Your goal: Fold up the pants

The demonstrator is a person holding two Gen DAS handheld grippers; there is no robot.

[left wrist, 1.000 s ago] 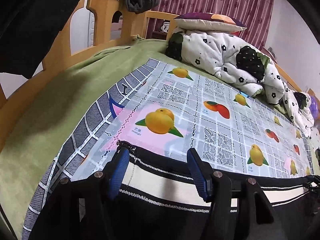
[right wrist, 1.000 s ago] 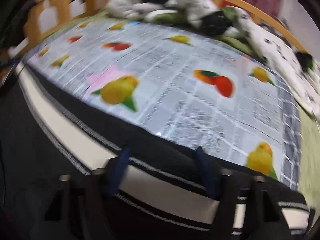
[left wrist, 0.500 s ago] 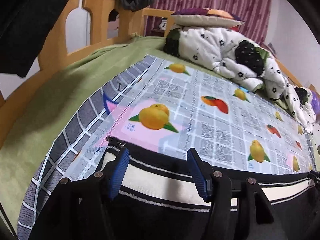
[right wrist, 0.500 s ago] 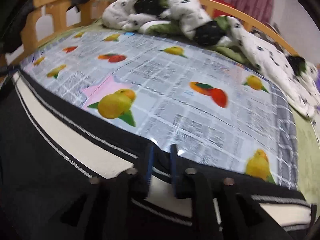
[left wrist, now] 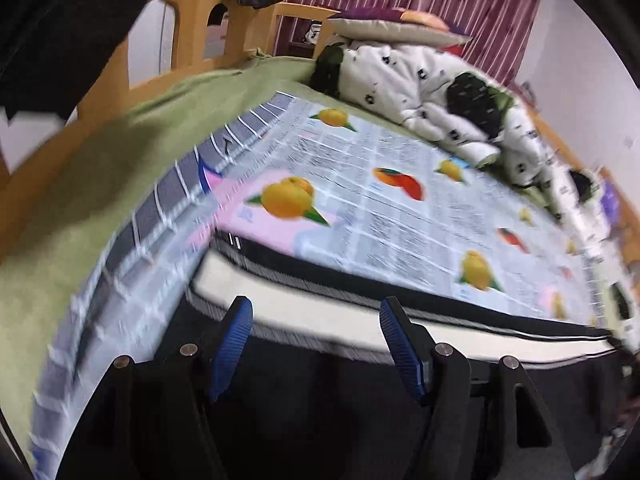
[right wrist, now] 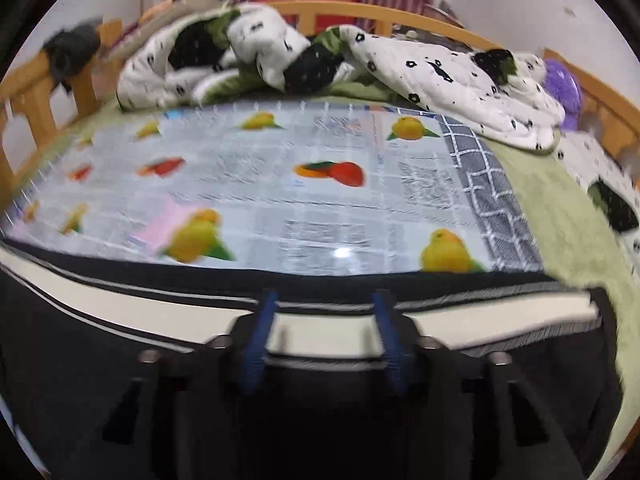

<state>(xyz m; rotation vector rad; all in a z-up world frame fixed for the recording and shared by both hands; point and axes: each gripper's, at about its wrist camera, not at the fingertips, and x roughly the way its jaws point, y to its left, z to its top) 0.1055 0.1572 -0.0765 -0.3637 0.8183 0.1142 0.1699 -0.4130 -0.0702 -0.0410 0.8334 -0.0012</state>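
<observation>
Black pants with a cream side stripe (left wrist: 320, 320) lie flat along the near edge of a fruit-print plastic sheet (left wrist: 400, 216) on the bed. My left gripper (left wrist: 316, 312) is open just above the stripe near the pants' left end and holds nothing. The pants also show in the right wrist view (right wrist: 500, 308). My right gripper (right wrist: 324, 300) is open over the stripe near the pants' right end, with cloth between its blue fingers (right wrist: 264, 320). Both views are blurred.
A crumpled white quilt with black flowers (left wrist: 440, 92) lies at the far side of the bed, also in the right wrist view (right wrist: 360, 64). Green bedding (left wrist: 100, 168) surrounds the sheet. A wooden bed rail (right wrist: 400, 16) runs behind. A purple toy (right wrist: 564, 88) sits at right.
My right gripper was open, shut on the stripe half a second ago, and is open again now, swung to the right. My left gripper stayed open and drew back slightly from the pants' edge.
</observation>
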